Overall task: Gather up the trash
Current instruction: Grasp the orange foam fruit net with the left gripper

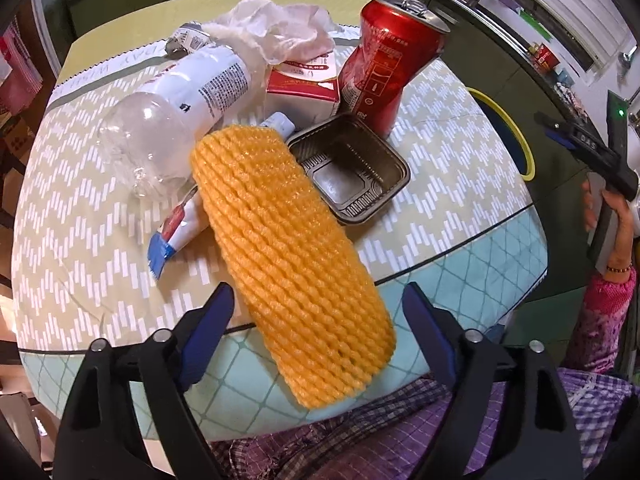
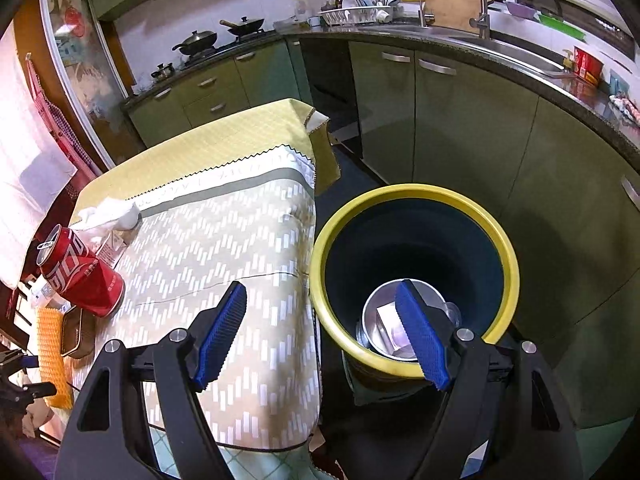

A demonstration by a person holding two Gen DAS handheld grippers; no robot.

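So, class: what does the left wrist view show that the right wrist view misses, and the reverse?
Left only: the bottle, the tube, and the open left gripper with the foam net between its jaws, not yet pinched.
Right only: the inside of the bin, holding a metal bowl, and the open, empty right gripper.
Both: can, tray, tissue, tablecloth.

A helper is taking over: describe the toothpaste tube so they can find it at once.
On the cloth-covered table, look in the pile of rubbish beside the clear plastic bottle. The toothpaste tube lies flat, half hidden under the orange foam net. It is the only thing there with a flat blue crimped end.
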